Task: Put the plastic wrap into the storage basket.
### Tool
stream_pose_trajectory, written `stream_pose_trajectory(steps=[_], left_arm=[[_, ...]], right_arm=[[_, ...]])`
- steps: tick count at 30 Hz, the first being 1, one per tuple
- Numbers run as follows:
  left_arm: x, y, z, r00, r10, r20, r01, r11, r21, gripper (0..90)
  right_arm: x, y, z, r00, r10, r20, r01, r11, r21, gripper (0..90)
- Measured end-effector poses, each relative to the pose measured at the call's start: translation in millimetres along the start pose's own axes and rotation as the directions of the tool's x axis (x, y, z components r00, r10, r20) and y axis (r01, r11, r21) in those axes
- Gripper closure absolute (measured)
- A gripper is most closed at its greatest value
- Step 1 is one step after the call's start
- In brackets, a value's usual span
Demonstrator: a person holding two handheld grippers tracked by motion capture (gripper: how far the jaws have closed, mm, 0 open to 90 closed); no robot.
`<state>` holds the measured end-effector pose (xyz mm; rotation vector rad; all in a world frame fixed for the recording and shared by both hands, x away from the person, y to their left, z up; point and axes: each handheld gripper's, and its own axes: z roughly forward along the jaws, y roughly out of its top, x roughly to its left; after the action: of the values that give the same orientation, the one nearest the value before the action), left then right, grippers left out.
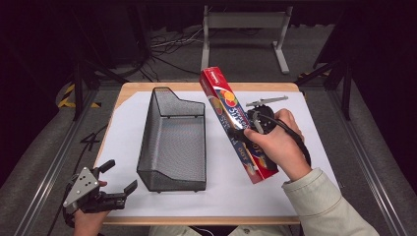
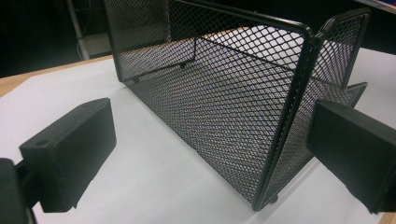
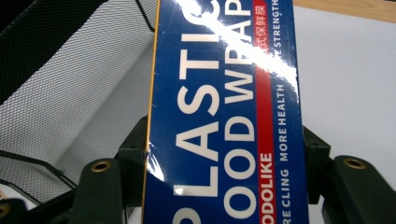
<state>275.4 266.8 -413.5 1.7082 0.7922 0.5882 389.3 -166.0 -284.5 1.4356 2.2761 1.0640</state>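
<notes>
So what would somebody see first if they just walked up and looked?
The long red and blue plastic wrap box, held tilted above the white table in the right gripper. Next, the black mesh basket standing empty in the middle. At the near left corner the left gripper waits open beside the basket.

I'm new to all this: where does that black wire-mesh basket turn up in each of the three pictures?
High view: mesh basket stands left of centre on the white sheet.
Left gripper view: basket close ahead, between the open jaws.
Right gripper view: basket at left, behind the plastic wrap box.
Shared landmark: the white sheet.
</notes>
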Motion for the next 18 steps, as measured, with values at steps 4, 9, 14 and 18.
stream_pose_trajectory(steps=[4, 9, 14, 18], left_arm=[[-0.1, 0.0, -0.3, 1.0000, 0.003, 0.000, -0.003, 1.0000, 0.006, 2.4], [-0.6, -0.3, -0.6, 1.0000, -0.008, 0.000, 0.008, 1.0000, 0.000, 2.4], [0.2, -0.2, -0.3, 1.0000, 0.000, 0.001, 0.000, 1.0000, 0.001, 2.4], [0.4, -0.2, -0.1, 1.0000, 0.001, 0.002, -0.001, 1.0000, 0.000, 2.4]], right_arm=[[8.4, 3.2, 5.0, 0.9996, -0.014, -0.025, 0.014, 1.000, -0.001, 39.4], [21.0, 5.0, 13.6, 0.9980, -0.034, -0.054, 0.034, 0.999, 0.013, 39.4], [29.8, 6.2, 22.7, 0.9962, -0.044, -0.076, 0.046, 0.999, 0.029, 39.4], [35.9, 7.2, 29.2, 0.9944, -0.049, -0.094, 0.052, 0.998, 0.033, 39.4]])
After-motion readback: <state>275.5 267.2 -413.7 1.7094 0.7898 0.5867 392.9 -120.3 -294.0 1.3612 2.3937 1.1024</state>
